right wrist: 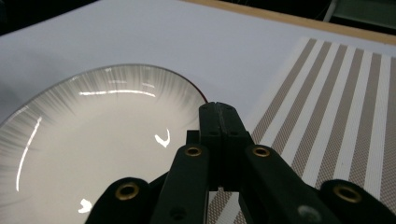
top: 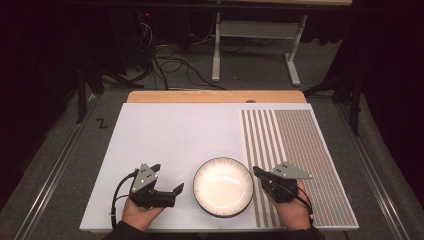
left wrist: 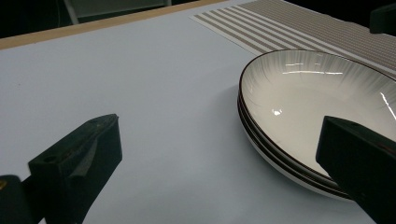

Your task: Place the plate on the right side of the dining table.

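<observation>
At the near middle of the white table sits the stack of bowls, touching the striped mat. Your right gripper, jaws pressed together with nothing between, sits at the rim; steady it there. Keep your left gripper wide and clear.

Right gripper: jaws pressing together, tips sitting at the rim of the white bowl; striped mat lying beside.
</observation>
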Motion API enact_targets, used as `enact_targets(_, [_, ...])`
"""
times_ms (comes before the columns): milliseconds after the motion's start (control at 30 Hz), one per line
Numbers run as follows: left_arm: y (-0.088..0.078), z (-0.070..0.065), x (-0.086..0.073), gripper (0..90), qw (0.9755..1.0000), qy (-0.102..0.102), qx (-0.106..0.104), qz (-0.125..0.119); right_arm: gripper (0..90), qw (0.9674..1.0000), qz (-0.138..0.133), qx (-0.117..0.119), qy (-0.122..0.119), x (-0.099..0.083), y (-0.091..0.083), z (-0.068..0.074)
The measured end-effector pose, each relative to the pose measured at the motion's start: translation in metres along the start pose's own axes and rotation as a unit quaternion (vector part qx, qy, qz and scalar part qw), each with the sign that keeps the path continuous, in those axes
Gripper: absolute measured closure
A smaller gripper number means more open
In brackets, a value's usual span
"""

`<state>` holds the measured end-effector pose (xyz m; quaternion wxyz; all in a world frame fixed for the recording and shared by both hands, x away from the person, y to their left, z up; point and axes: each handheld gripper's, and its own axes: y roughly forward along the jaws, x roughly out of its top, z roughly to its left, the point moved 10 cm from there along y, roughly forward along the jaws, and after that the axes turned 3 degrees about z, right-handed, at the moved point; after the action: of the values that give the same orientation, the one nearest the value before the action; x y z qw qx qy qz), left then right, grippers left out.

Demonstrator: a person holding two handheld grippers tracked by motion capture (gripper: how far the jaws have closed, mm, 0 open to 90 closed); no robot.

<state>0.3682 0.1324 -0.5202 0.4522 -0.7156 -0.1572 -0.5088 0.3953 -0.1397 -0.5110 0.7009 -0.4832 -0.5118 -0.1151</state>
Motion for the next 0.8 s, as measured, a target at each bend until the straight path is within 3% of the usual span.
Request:
enact_targets(133, [0.002, -0.002, 0.000, 1.2, 1.0000, 0.000, -0.002, 0.001, 90.0, 0.9999, 0.012, -0.001, 0.002, -0.011, 0.002, -0.005])
enact_targets(300, [0.003, -0.004, -0.001, 1.2, 1.0000, 0.001, -0.004, 0.004, 90.0, 0.9995, 0.031, 0.006, -0.005, -0.022, 0.004, 0.000])
enact_targets(367, [0.003, -0.004, -0.001, 1.2, 1.0000, 0.001, -0.004, 0.004, 90.0, 0.9994, 0.032, 0.007, -0.005, -0.023, 0.005, 0.002])
enact_targets(400, [0.003, -0.003, -0.001, 1.2, 1.0000, -0.001, -0.005, 0.003, 90.0, 0.9992, 0.036, 0.004, -0.016, -0.025, 0.007, 0.004])
enact_targets(800, [0.003, -0.003, -0.001, 1.3, 1.0000, -0.002, -0.005, 0.003, 90.0, 0.9990, 0.043, 0.000, -0.010, -0.028, 0.010, 0.003])
